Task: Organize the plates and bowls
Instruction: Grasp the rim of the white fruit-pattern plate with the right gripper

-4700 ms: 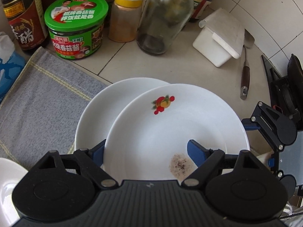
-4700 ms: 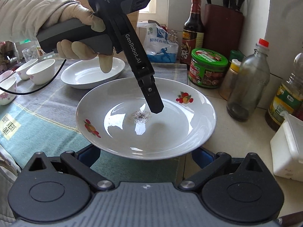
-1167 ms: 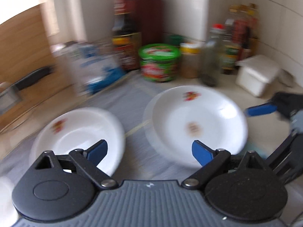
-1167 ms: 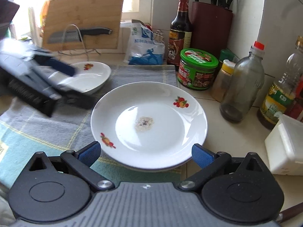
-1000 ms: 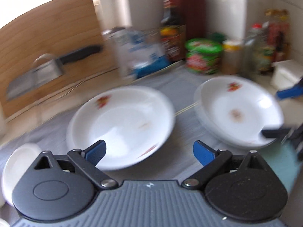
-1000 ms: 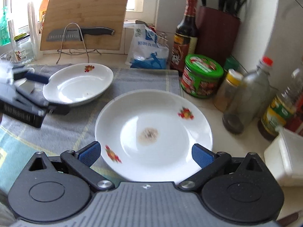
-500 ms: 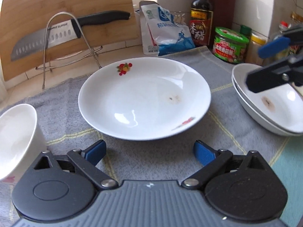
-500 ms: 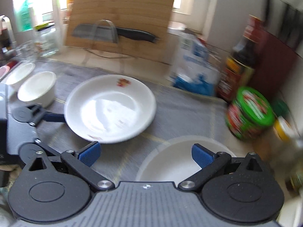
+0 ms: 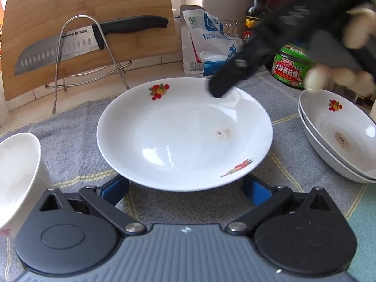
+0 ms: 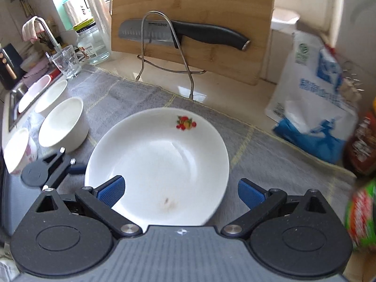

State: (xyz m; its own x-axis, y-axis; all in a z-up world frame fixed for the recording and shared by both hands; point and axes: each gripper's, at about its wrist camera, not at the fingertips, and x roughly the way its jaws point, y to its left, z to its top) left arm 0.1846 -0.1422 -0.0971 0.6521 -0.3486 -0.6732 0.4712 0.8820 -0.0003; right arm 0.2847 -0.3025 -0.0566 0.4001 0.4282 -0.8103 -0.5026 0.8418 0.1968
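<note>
A white plate (image 9: 184, 134) with fruit prints and a brown stain lies on the grey cloth (image 9: 70, 127). My left gripper (image 9: 184, 190) is at its near rim, jaws opening, the pads clear of the plate. In the right wrist view the same plate (image 10: 159, 162) lies under my open right gripper (image 10: 181, 192), which presses on nothing. A blurred finger (image 9: 223, 84) of the right gripper hangs over the plate's far right rim. Two stacked plates (image 9: 338, 136) sit to the right. White bowls (image 10: 62, 124) and a cup (image 10: 18, 150) stand to the left.
A bamboo cutting board and a knife (image 9: 89, 40) lean on a wire stand behind the plate. A blue-white bag (image 9: 211, 44), a green-lidded jar (image 9: 291, 67) and a sauce bottle (image 9: 256, 11) line the back. A glass (image 10: 67, 62) and sink faucet (image 10: 44, 30) are far left.
My right gripper has swung left from the stacked plates to over the single plate. My left gripper has turned onto that plate, closed in on its near rim and spread its jaws.
</note>
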